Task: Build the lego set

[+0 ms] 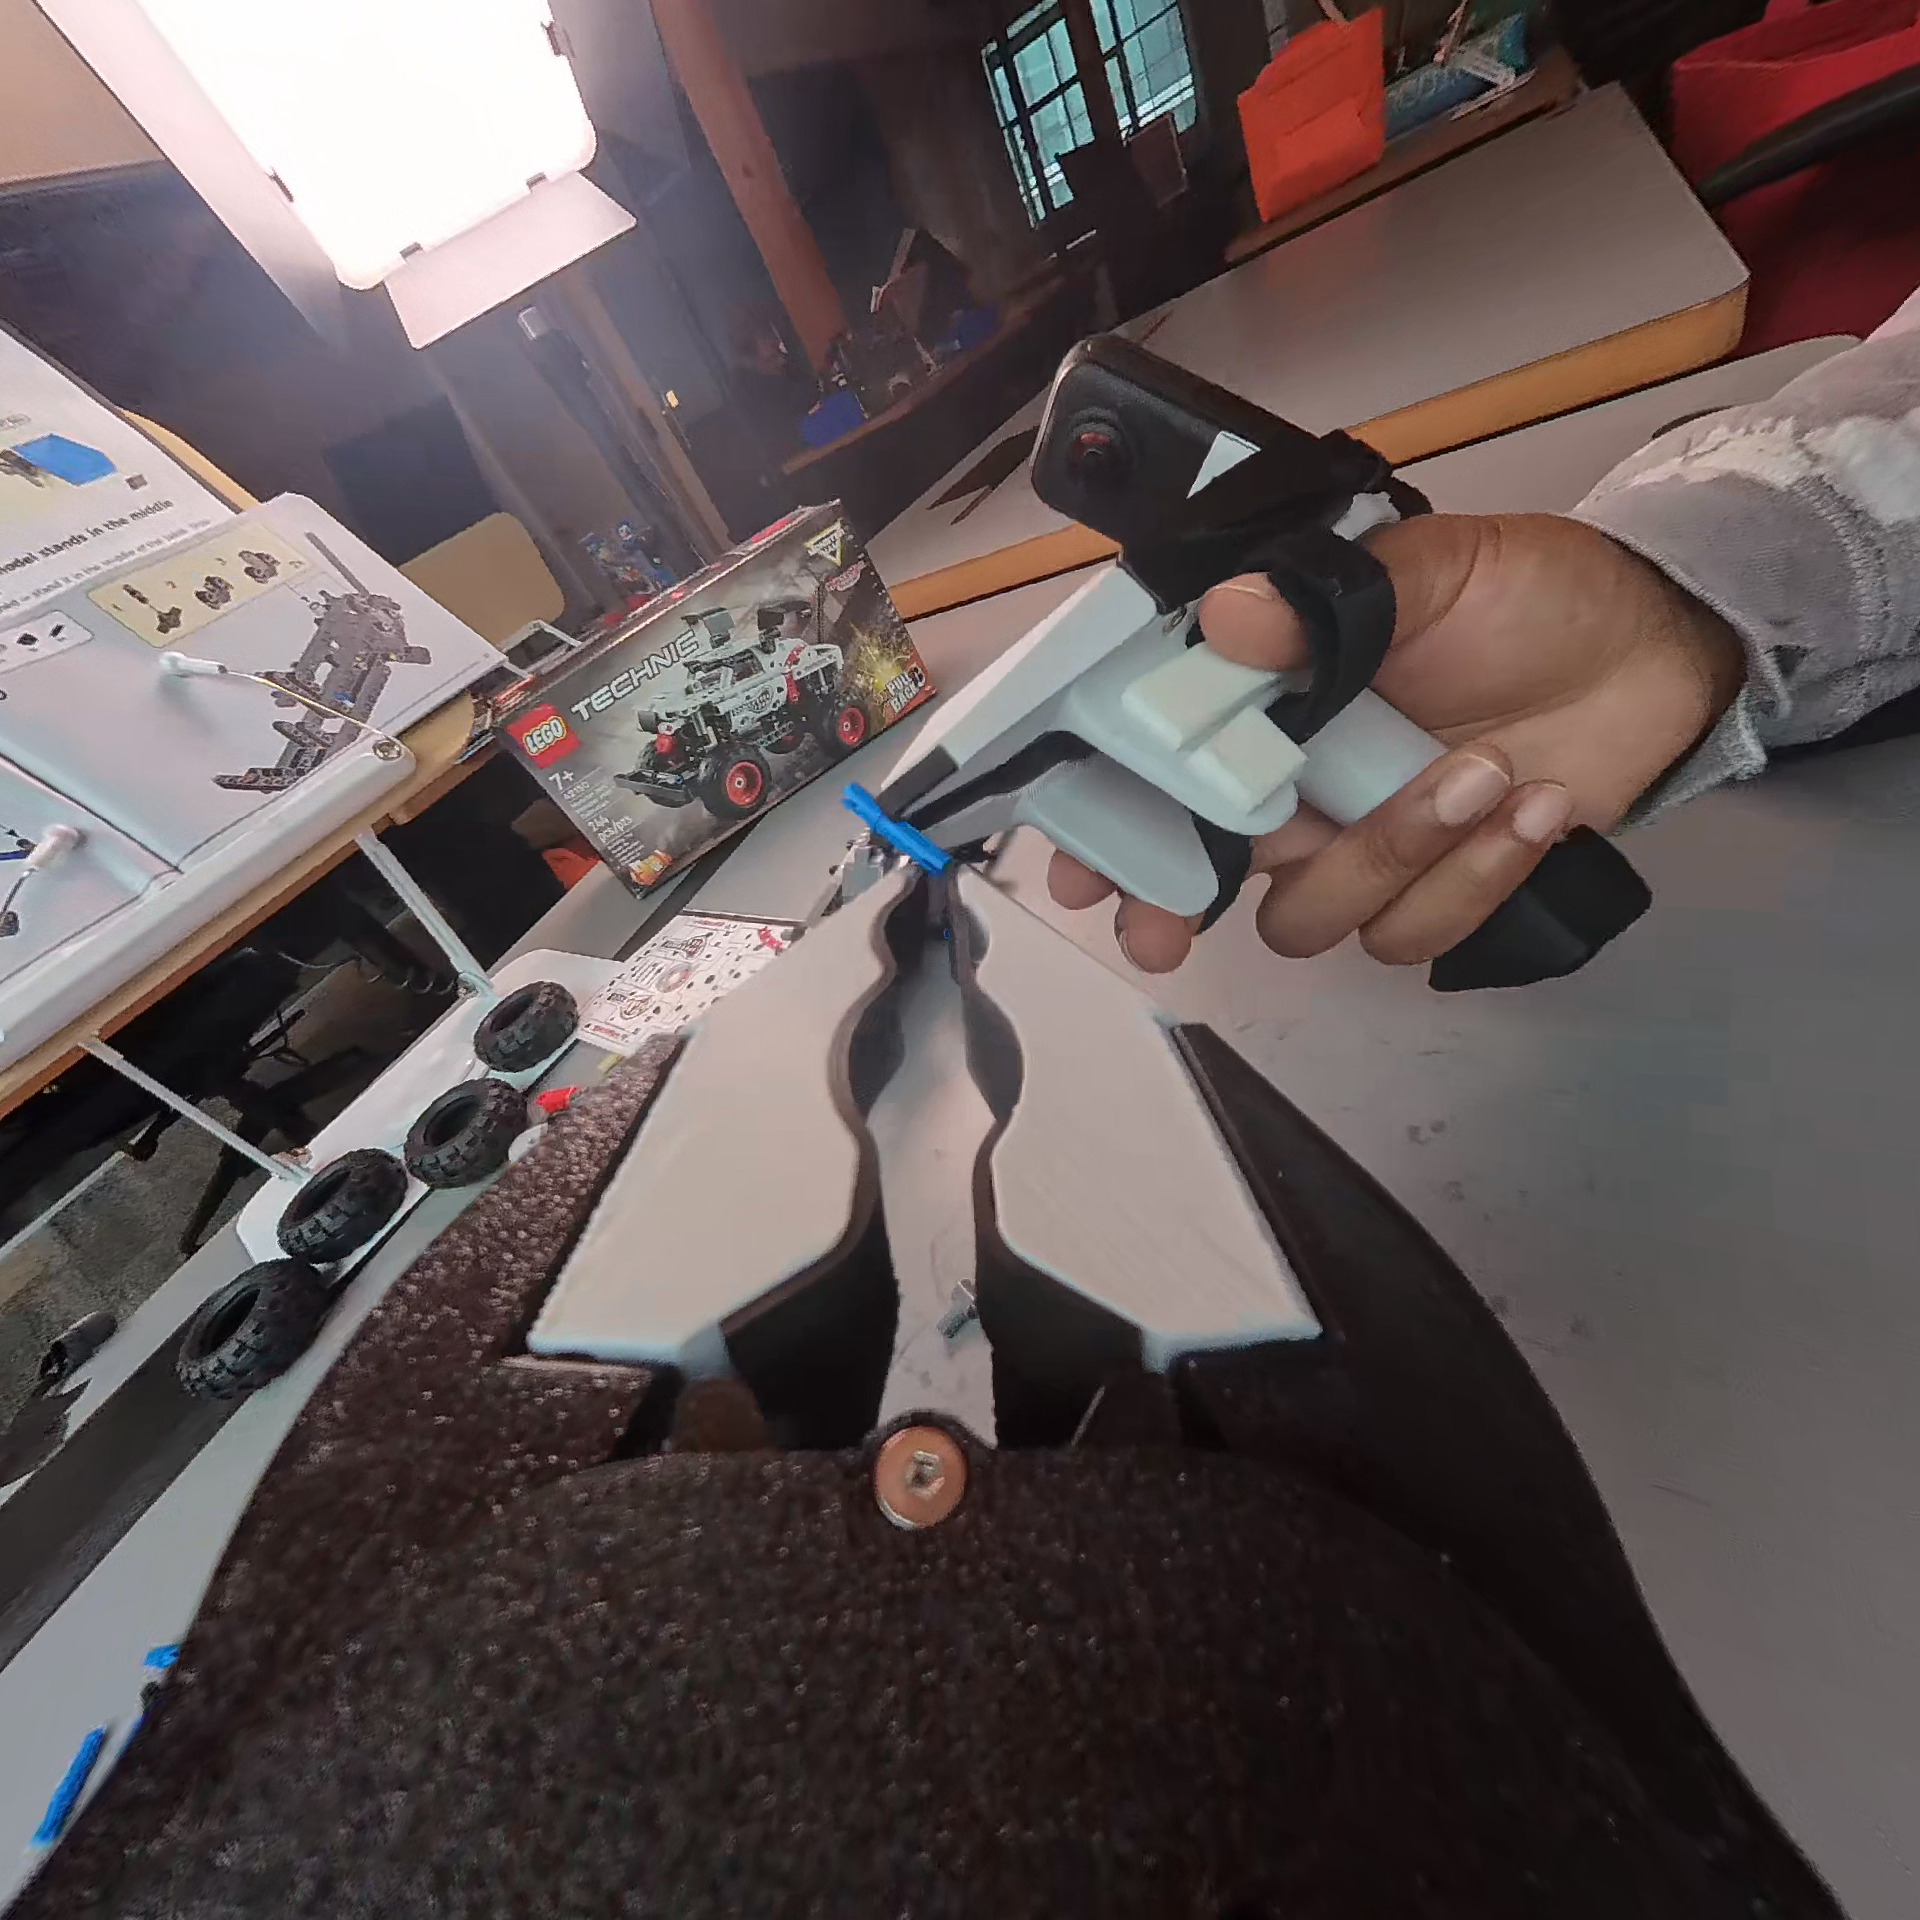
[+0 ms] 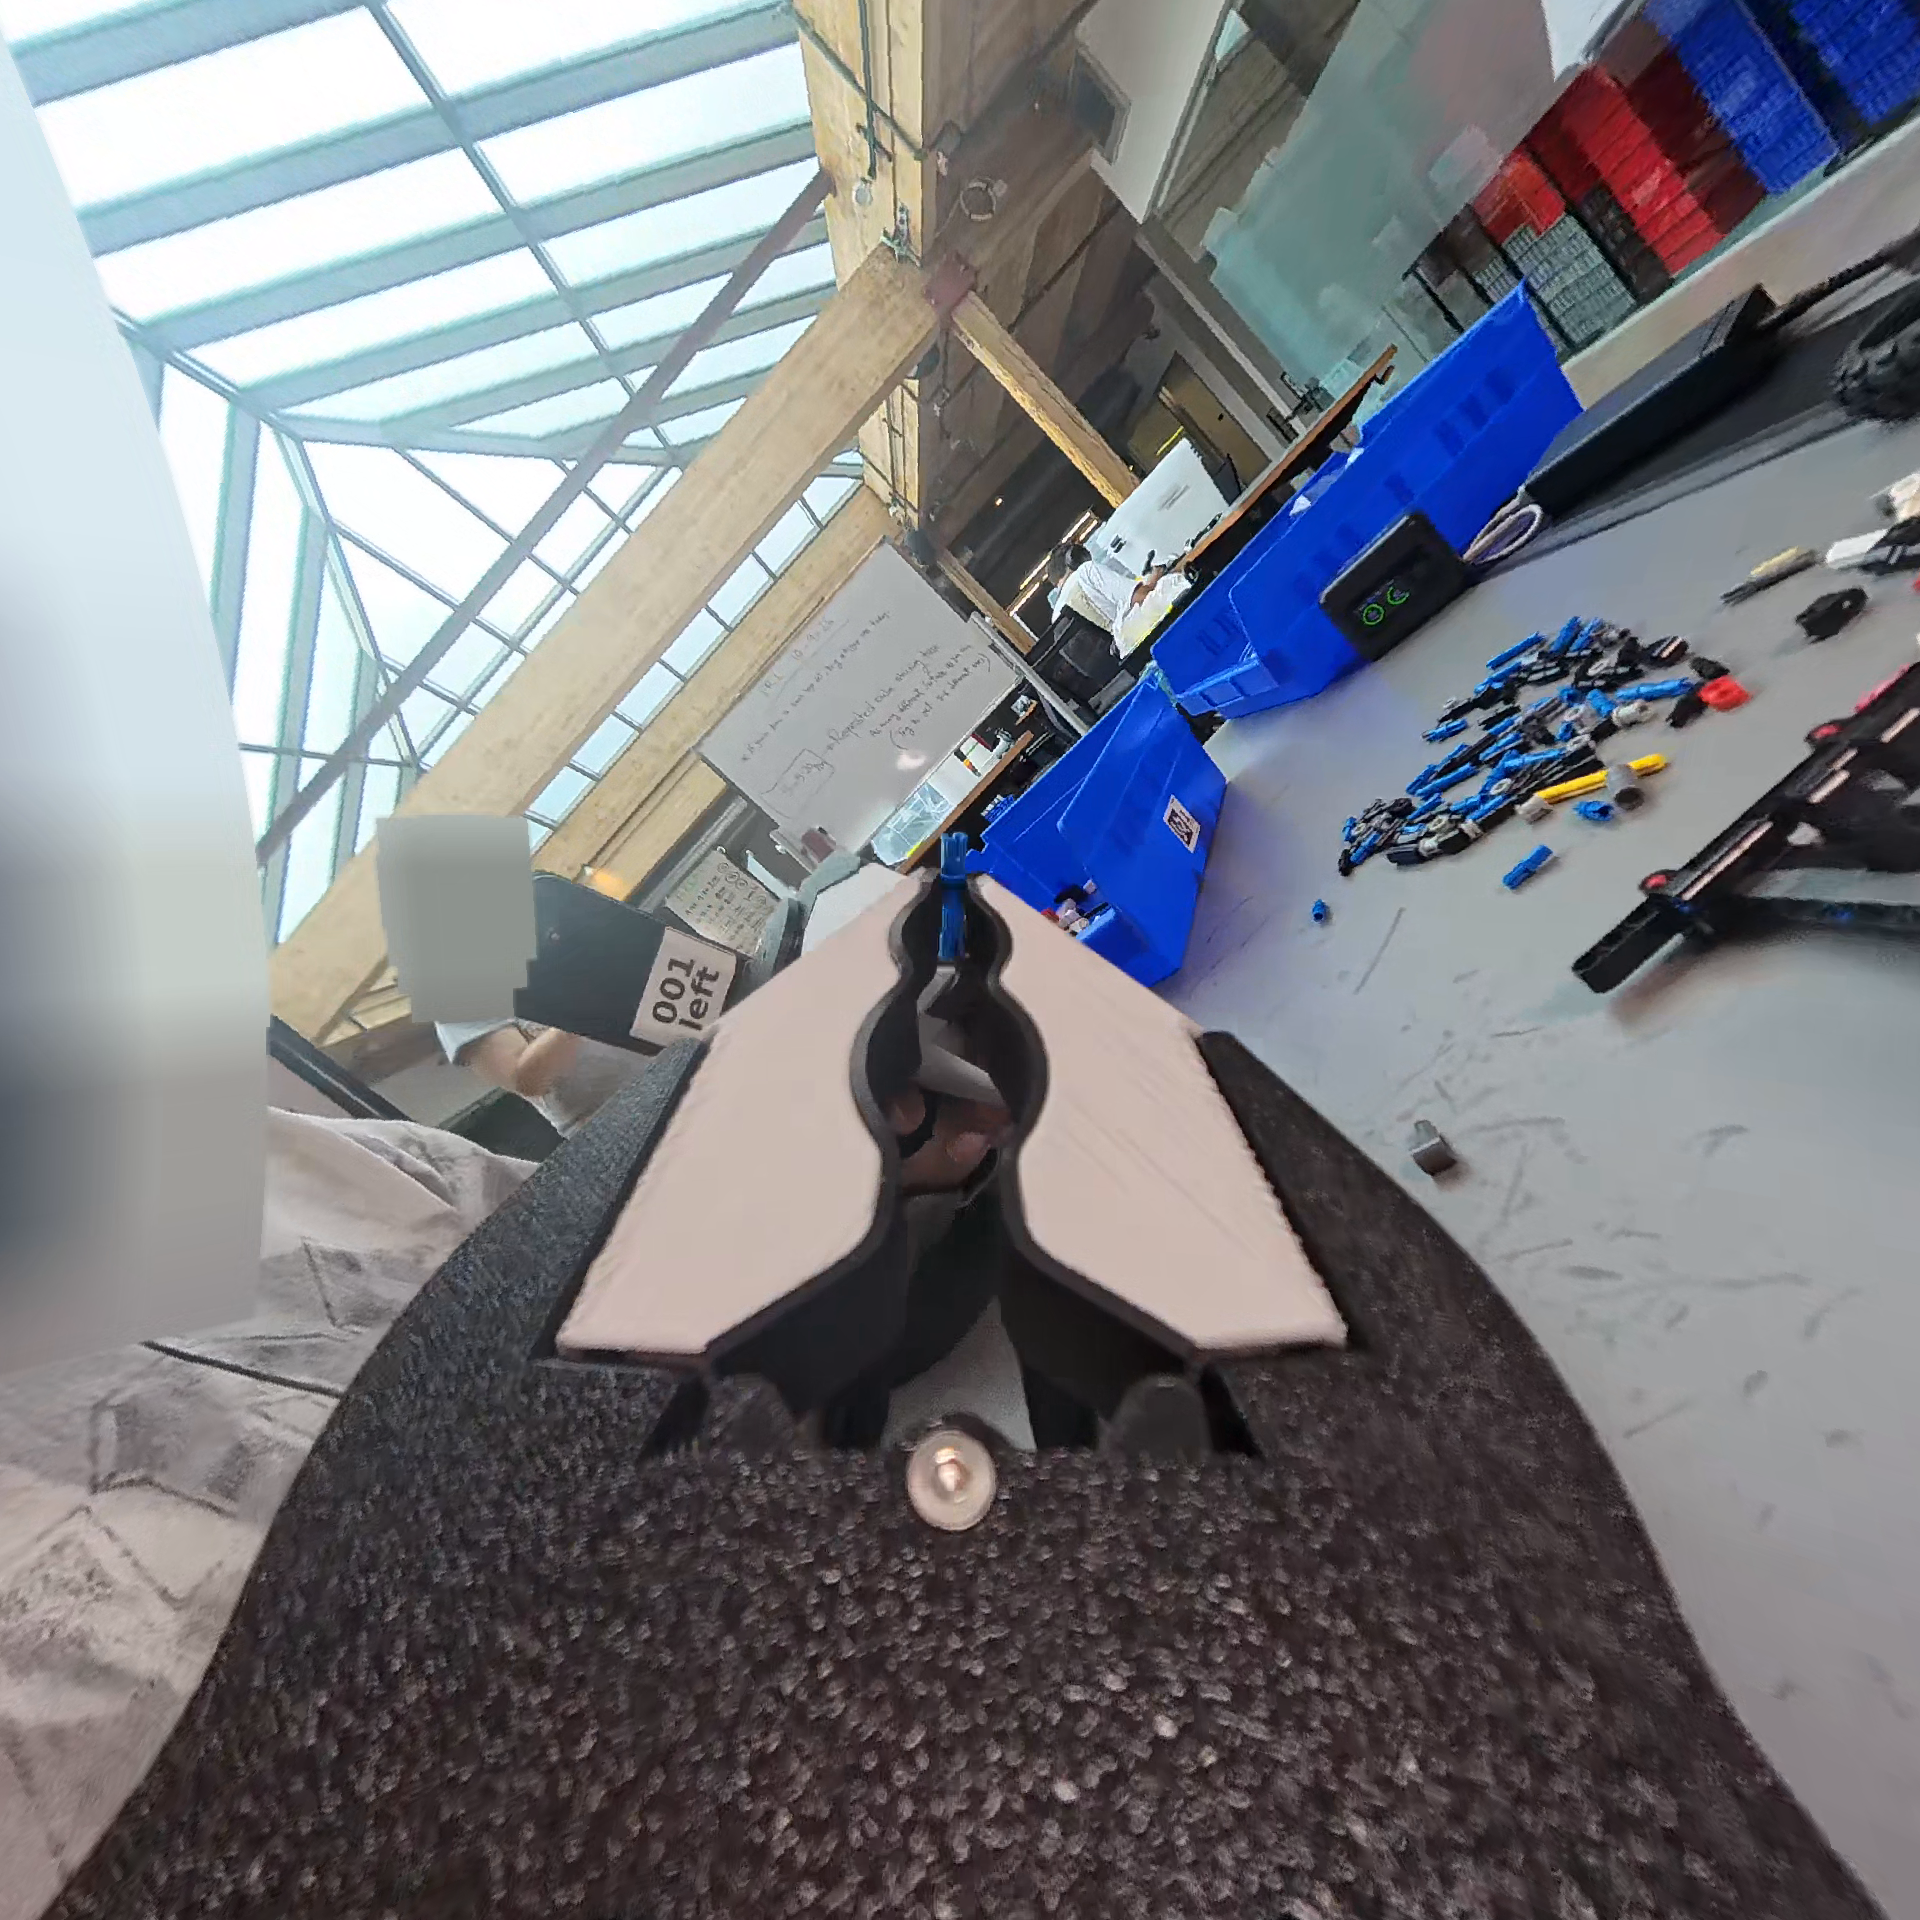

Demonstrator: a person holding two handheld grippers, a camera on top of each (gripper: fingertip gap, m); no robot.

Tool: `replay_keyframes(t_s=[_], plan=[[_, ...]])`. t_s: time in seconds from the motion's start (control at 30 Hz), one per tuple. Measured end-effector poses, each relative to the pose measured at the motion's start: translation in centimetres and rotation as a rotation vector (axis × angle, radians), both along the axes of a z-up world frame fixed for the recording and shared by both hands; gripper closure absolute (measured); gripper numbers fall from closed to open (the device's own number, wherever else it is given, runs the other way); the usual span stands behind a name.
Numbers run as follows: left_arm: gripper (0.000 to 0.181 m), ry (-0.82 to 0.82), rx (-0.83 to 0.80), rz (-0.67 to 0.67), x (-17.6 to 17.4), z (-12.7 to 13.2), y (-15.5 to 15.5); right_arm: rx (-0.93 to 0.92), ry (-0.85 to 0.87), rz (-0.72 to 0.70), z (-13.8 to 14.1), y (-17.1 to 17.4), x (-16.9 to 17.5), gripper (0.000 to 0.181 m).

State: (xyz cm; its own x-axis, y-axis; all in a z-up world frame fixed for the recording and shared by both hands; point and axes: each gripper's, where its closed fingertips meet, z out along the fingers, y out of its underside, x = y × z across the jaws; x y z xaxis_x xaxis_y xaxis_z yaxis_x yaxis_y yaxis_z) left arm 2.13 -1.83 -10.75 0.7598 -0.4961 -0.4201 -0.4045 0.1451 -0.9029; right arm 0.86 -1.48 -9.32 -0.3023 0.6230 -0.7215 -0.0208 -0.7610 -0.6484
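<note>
Above the grey table [image 2: 1558,1195], right tool [image 2: 954,883] clamps a blue pin [image 2: 951,904]; left tool [image 1: 928,883] grips a small grey-and-black assembly [image 1: 862,862].

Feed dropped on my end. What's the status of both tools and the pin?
Right tool shut on small blue plastic pin. Left tool shut on small grey part, pin meeting it. Nothing in the way.

Left claw's [image 1: 928,883] grey piece [image 1: 862,868] mostly hidden
</note>
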Motion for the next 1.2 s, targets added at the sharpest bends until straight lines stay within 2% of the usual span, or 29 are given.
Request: replay_keyframes(t_s=[0.13,0.27,0.33,0.4,0.43,0.6,0.67,0.77,0.87,0.93,1.2], plan=[[0.178,-0.044,-0.016,-0.022,-0.3,0.3,-0.1,0.091,-0.002,0.006,0.2,0.0,0.4,0.178],[0.177,-0.092,-0.049,-0.041,-0.2,0.2,-0.1,0.044,0.014,-0.004,0.1,0.2,0.5,0.178],[0.169,-0.106,-0.052,-0.041,-0.2,0.2,-0.1,0.000,0.030,0.001,0.0,0.1,0.4,0.179],[0.153,-0.121,-0.054,-0.032,-0.3,0.4,0.0,-0.013,0.035,-0.018,-0.1,0.3,0.3,0.178],[0.153,-0.127,-0.053,-0.023,-0.3,0.5,0.1,-0.008,0.034,-0.021,-0.1,0.2,0.2,0.178],[0.174,-0.082,-0.057,-0.001,-0.6,0.3,0.1,0.014,0.031,-0.007,-0.3,-0.3,0.0,0.178],[0.175,-0.056,-0.060,-0.005,-0.6,0.2,0.0,0.042,0.023,0.012,-0.3,-0.5,0.1,0.178],[0.175,-0.019,-0.085,-0.057,-0.4,0.1,-0.5,0.188,-0.021,0.084,-0.5,-1.1,0.3,0.178],[0.175,0.028,-0.137,-0.128,-0.1,-0.8,-1.2,0.504,-0.094,0.114,-1.6,-1.8,0.6,0.178],[0.175,0.053,-0.164,-0.157,0.1,-1.5,-1.6,0.640,-0.127,0.120,-2.3,-2.0,0.8,0.177],[0.175,0.077,-0.232,-0.229,0.9,-2.8,-2.3,0.754,-0.156,0.169,-3.5,-2.7,1.4,0.175]])
